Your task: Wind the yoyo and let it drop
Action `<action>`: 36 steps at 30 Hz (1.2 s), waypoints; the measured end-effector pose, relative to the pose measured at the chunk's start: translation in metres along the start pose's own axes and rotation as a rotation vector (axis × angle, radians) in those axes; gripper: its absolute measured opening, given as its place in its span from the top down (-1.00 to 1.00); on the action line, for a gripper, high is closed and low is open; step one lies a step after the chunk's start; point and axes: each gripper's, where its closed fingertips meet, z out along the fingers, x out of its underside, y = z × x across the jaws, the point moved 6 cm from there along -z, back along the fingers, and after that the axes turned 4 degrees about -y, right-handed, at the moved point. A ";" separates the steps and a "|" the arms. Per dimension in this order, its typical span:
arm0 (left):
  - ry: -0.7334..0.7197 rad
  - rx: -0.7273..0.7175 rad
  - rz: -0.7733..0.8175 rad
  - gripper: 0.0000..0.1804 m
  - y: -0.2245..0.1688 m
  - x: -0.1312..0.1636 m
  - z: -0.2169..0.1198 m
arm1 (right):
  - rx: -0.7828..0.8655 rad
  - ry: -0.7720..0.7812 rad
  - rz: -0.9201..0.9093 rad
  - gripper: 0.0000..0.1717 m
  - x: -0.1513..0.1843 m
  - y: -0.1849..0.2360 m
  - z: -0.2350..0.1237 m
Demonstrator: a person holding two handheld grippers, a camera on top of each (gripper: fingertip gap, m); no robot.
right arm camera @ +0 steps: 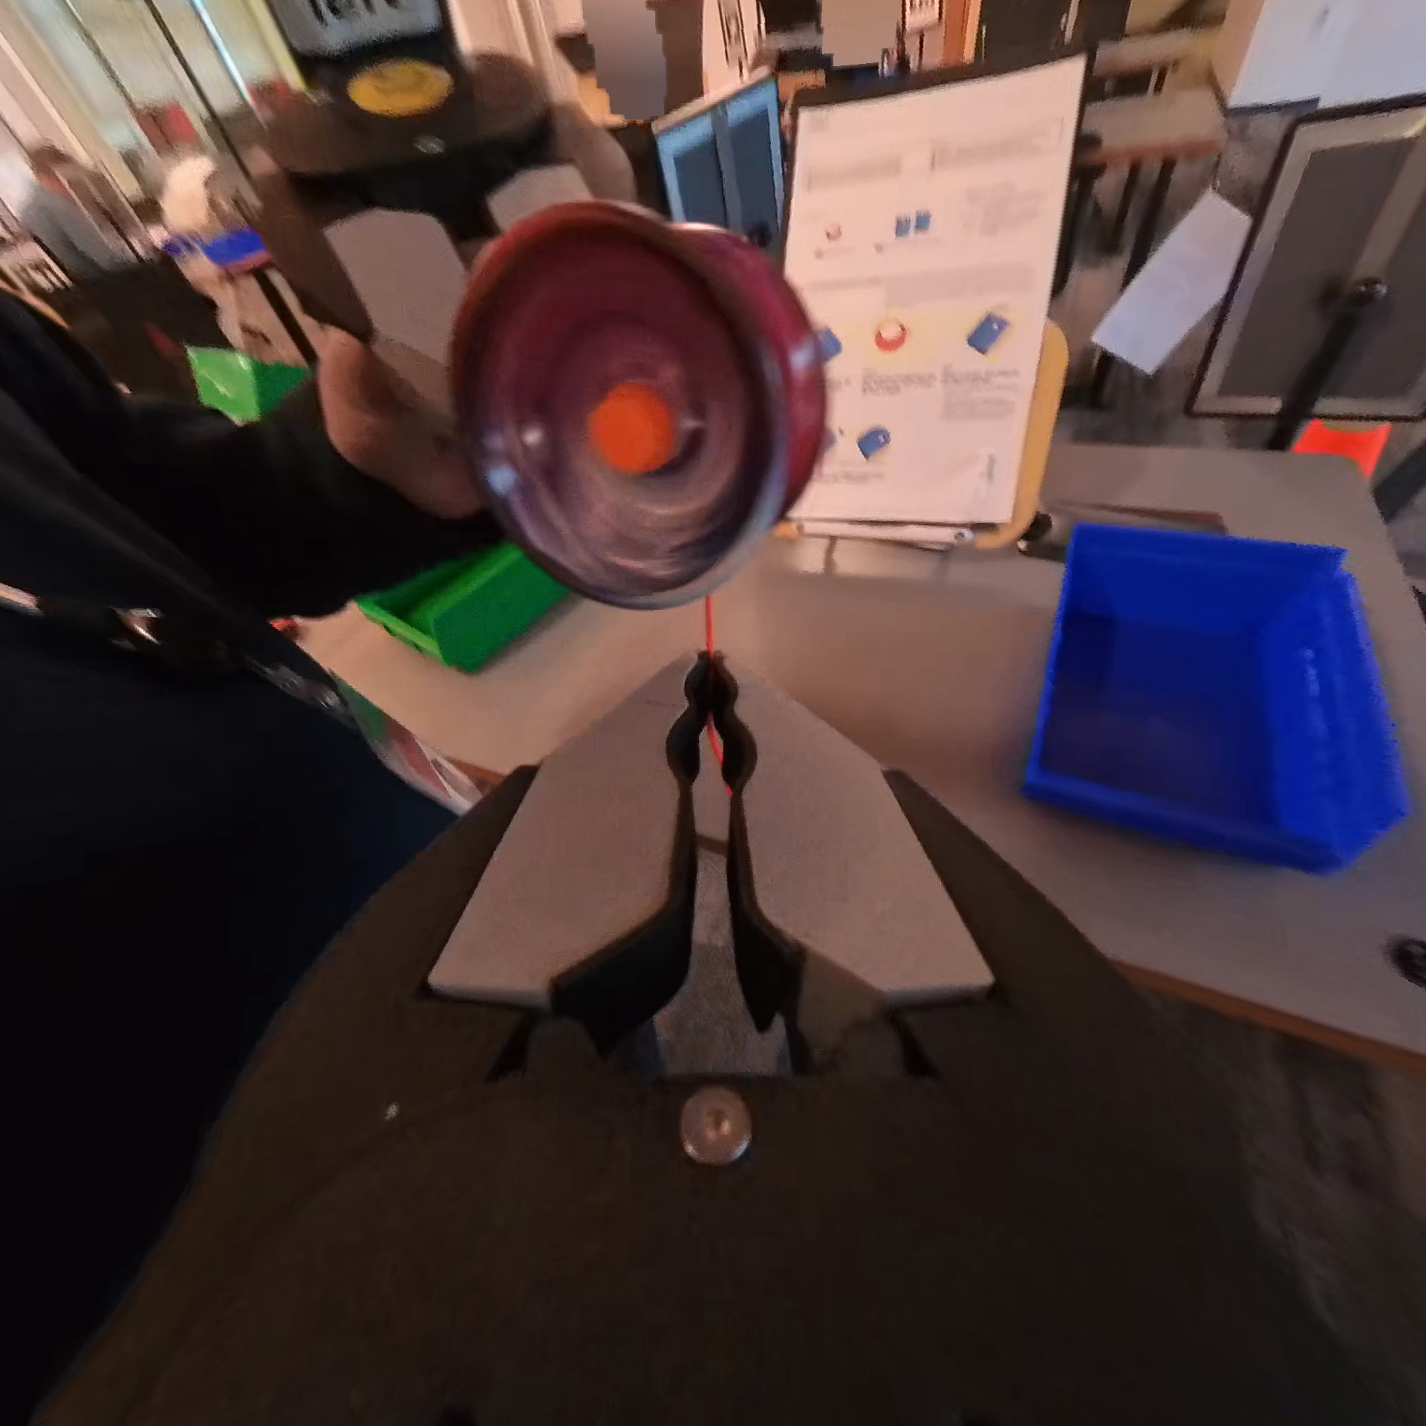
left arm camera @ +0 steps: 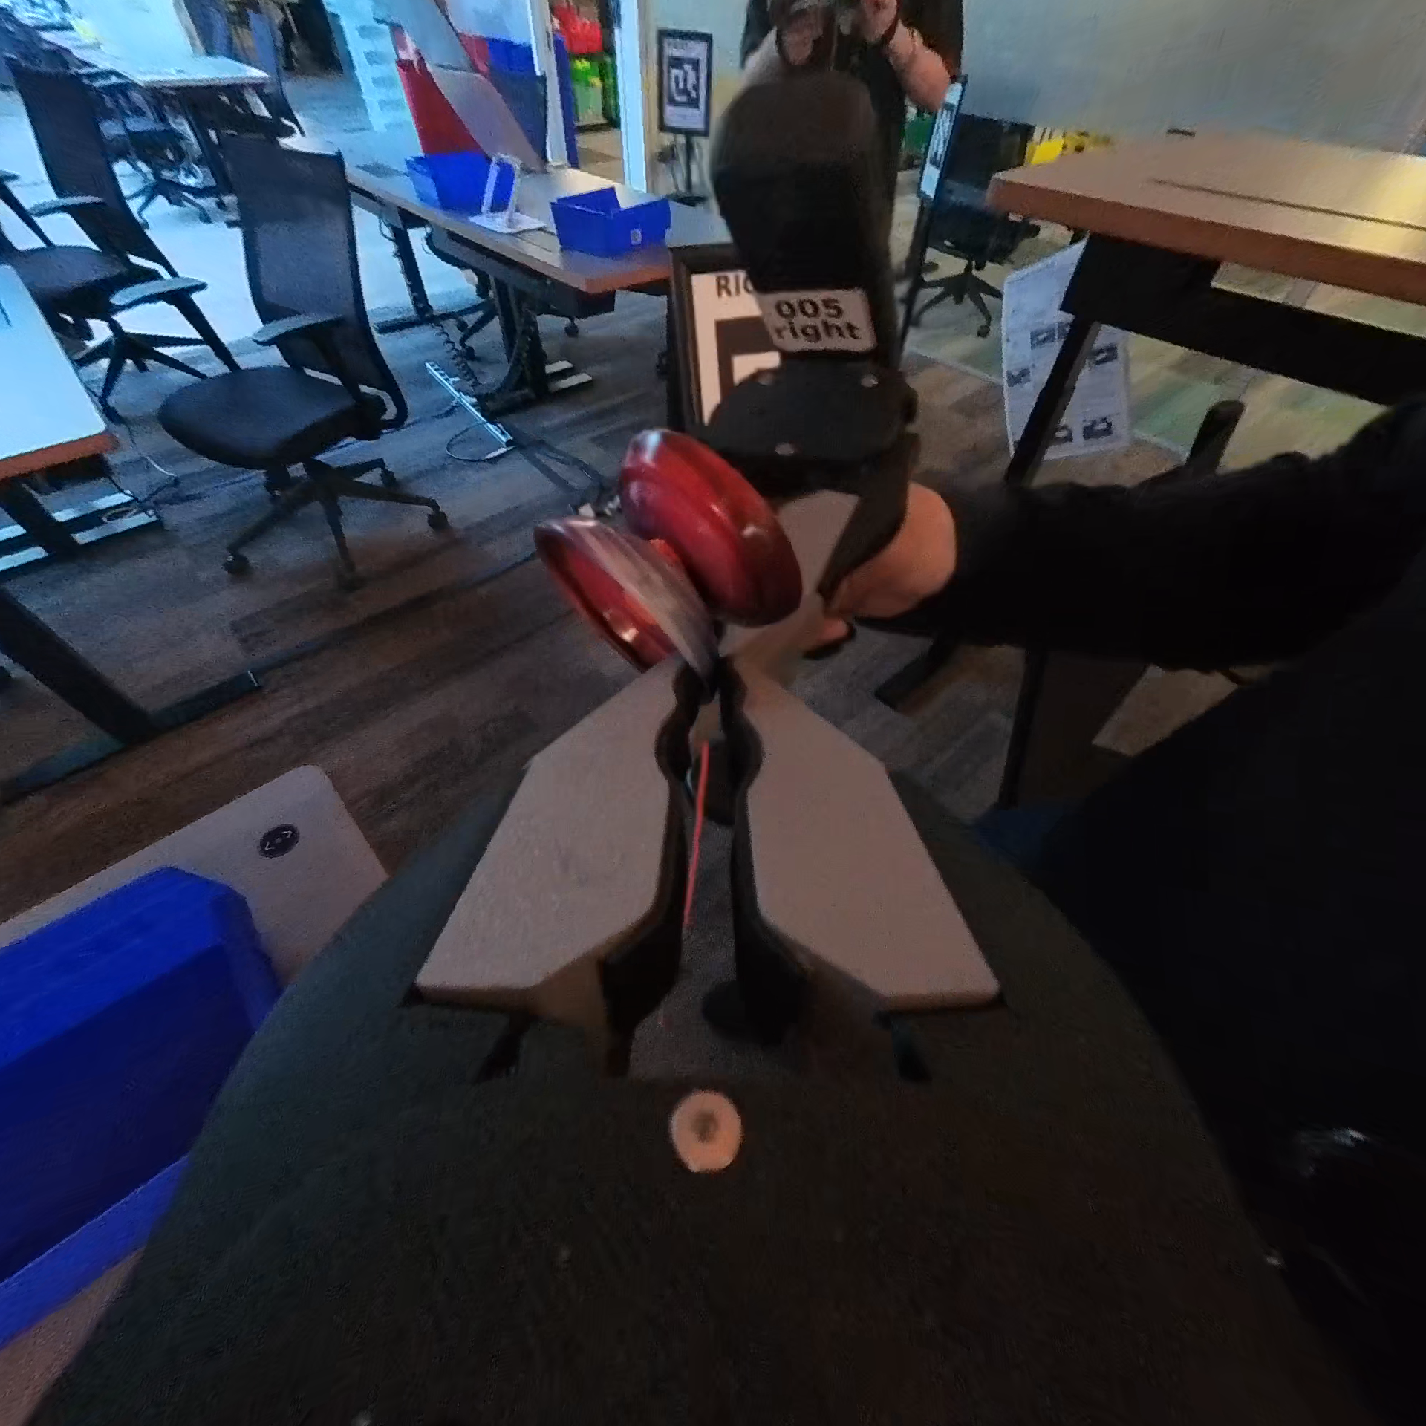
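The red yoyo (left arm camera: 694, 540) hangs in the air just beyond my left gripper (left arm camera: 706, 691). The left fingertips are shut on the rim of its nearer half. A thin red string (left arm camera: 698, 833) shows in the slit between the left fingers. In the right wrist view the yoyo (right arm camera: 640, 401) faces me side-on with an orange hub, blurred. Its red string (right arm camera: 708, 625) runs down from the yoyo into my right gripper (right arm camera: 710, 667), which is shut on it. The right gripper's black body (left arm camera: 802, 193) rises behind the yoyo in the left wrist view.
A blue bin (right arm camera: 1219, 694) and a green bin (right arm camera: 463, 609) stand on the grey table (right arm camera: 926, 694), with a poster stand (right arm camera: 926, 309) behind. A person's hand (left arm camera: 895, 563) and black sleeve are at the right. Office chairs (left arm camera: 285, 370) and a wooden table (left arm camera: 1235, 208) stand beyond. One gripper's finger ends stand about 5 centimeters off the other's.
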 end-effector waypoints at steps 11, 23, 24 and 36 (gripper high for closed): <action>0.055 -0.233 -0.008 0.98 0.045 0.016 0.040 | -0.067 -0.025 0.036 1.00 -0.006 -0.029 -0.001; 0.068 -0.529 0.005 0.98 0.138 -0.031 0.098 | -0.362 -0.211 0.199 1.00 -0.008 -0.132 -0.037; 0.086 -0.541 0.007 0.98 0.146 -0.035 0.101 | -0.358 -0.209 0.188 1.00 -0.010 -0.135 -0.040; 0.368 -0.438 0.312 0.97 0.173 -0.020 0.126 | 0.026 0.028 -0.116 1.00 -0.067 -0.146 -0.086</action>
